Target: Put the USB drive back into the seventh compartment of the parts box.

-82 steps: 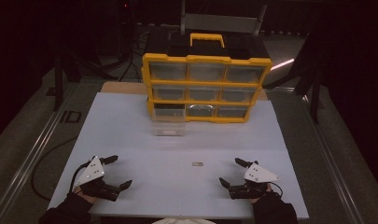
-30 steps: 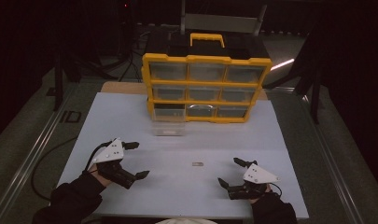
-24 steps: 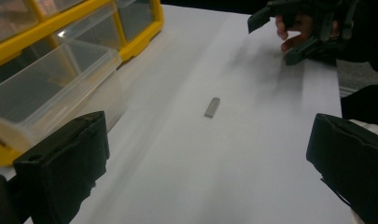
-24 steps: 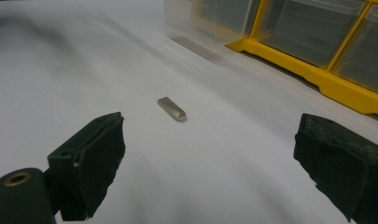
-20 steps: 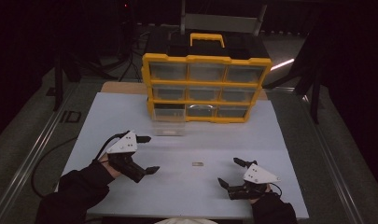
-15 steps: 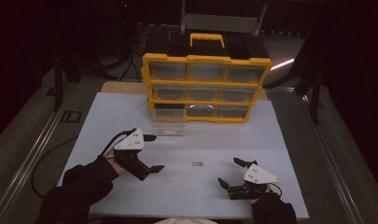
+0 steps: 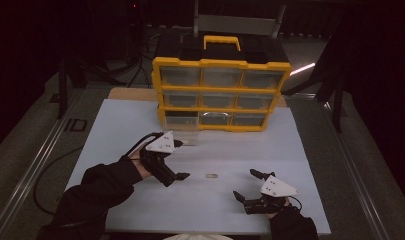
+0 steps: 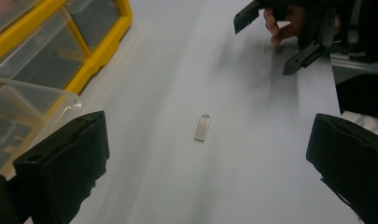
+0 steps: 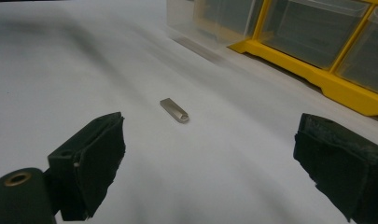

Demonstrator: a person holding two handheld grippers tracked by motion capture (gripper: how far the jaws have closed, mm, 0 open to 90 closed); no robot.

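Right gripper (image 7: 254, 187) sits low at near edge of white bench (image 7: 115, 125), fingers spread wide, holding nothing. Small silver metal stick (image 7: 211, 175), maybe USB drive, lies flat on bench, in front of yellow drawer box (image 7: 222, 92), between both grippers. Left gripper (image 7: 176, 159) hangs just beside stick, fingers spread wide, empty. Clear drawer (image 7: 182, 125) at box's bottom left is pulled out. Likely job: pick up stick. Do well: go low, put one finger each long side, squeeze slow.
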